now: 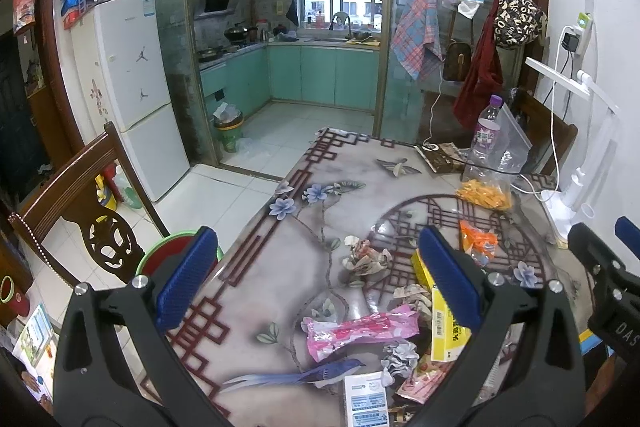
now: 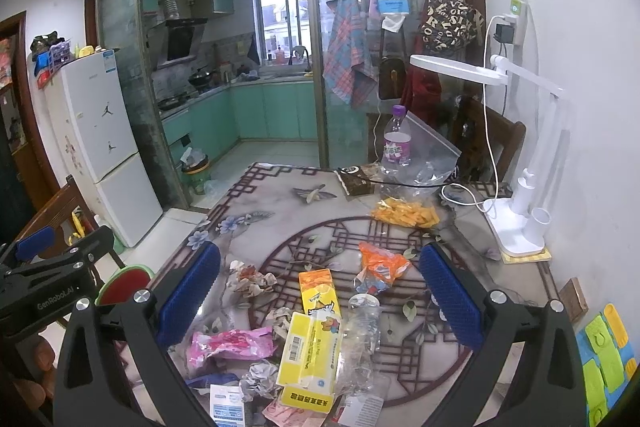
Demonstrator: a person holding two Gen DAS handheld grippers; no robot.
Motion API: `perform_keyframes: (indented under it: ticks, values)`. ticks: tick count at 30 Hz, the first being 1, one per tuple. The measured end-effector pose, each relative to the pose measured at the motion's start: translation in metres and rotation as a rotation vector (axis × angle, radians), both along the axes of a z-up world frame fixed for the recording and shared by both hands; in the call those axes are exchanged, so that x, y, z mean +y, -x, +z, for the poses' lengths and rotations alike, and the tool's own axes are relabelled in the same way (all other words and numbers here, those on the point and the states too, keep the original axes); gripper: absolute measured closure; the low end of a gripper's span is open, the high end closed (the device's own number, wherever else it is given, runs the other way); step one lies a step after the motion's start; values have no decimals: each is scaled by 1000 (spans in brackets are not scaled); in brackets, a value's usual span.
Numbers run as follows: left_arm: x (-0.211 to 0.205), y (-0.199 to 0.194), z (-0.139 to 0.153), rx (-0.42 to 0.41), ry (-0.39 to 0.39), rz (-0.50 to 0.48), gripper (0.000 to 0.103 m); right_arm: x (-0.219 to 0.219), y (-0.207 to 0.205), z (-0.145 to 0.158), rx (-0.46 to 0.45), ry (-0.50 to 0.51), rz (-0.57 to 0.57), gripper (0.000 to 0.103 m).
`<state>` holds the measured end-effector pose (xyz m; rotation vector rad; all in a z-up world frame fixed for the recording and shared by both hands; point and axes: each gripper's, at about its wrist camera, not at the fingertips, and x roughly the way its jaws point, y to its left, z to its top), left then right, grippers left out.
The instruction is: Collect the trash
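Both hand-held grippers hang with jaws spread, empty: left hand-held gripper [image 1: 318, 275], right hand-held gripper [image 2: 320, 291]. Trash lies on the counter [image 2: 280, 187] around the yellow box [image 2: 310, 343]; pink wrapper [image 2: 232, 345] touches its left. "GenRobot.AI" reads only in the right view.

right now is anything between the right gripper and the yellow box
Nothing visible. The right gripper is open above the table, and the yellow box lies in plain view between its fingers, with a crushed clear bottle against its right side.
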<state>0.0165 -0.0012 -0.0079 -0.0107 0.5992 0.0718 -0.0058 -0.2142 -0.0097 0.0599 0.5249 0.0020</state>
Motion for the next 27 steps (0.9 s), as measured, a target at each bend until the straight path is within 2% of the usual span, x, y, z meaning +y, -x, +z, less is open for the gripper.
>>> perform_keyframes:
  ticks: [15, 22, 24, 27]
  values:
    - [-2, 0, 0, 1, 0, -4, 4, 1, 3, -3, 10, 6, 6, 7]
    - [5, 5, -7, 0, 5, -35, 4, -4, -4, -15, 49, 8, 3, 7]
    - [8, 4, -17, 23, 23, -84, 4, -8, -7, -19, 65, 1, 2, 7]
    - [10, 2, -43, 106, 42, -149, 4, -16, -12, -29, 102, 1, -10, 7]
